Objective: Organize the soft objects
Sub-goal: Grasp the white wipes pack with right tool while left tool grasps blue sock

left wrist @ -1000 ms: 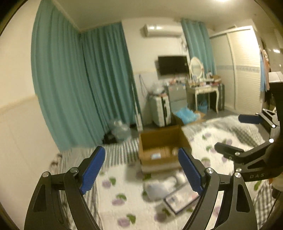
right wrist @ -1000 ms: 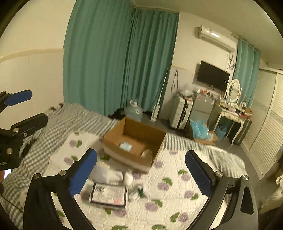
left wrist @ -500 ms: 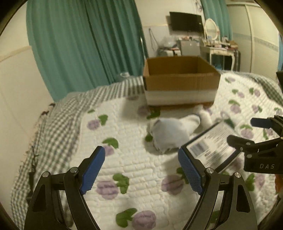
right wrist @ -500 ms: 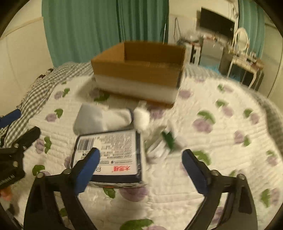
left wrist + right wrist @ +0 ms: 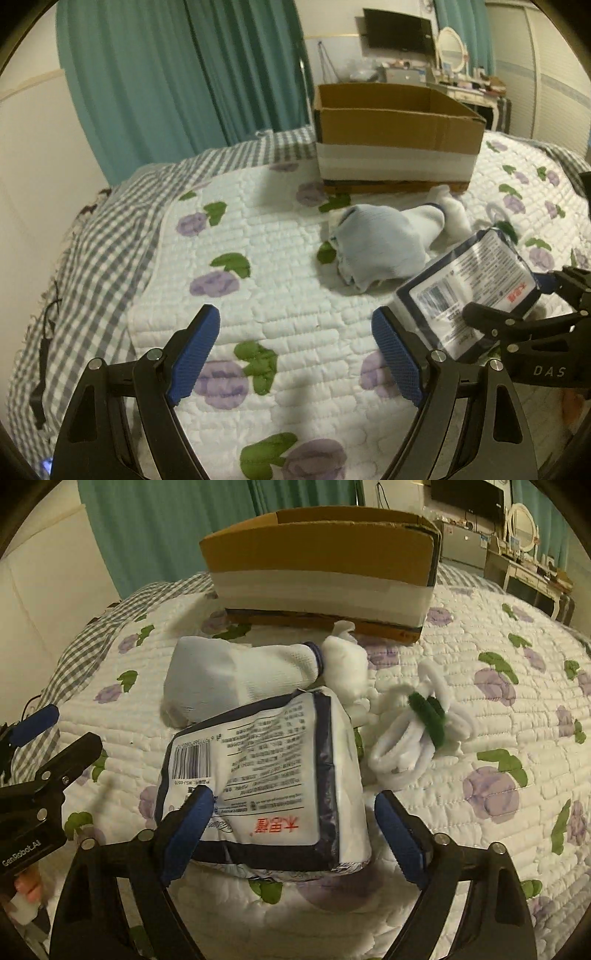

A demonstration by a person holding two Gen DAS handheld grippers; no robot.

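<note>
A soft white and navy printed pack (image 5: 266,771) lies on the quilt, and my open right gripper (image 5: 291,830) straddles its near end, one jaw on each side. Behind it lie a white sock bundle (image 5: 236,679), a white fluffy piece (image 5: 347,657) and a white loop bundle with a green band (image 5: 417,723). My left gripper (image 5: 295,354) is open and empty over bare quilt, left of the pack (image 5: 469,280) and sock bundle (image 5: 376,243). An open cardboard box (image 5: 395,133) stands behind them, also in the right wrist view (image 5: 321,561).
The bed has a white quilt with purple flowers (image 5: 229,236) over a grey checked blanket (image 5: 92,254). Teal curtains (image 5: 184,74) hang behind the bed. A dresser with an oval mirror (image 5: 450,48) stands far right. A black cable (image 5: 44,343) lies at the bed's left edge.
Both grippers have come down from a high view of the room to just above the quilt. The right gripper has moved in around the printed pack, still open.
</note>
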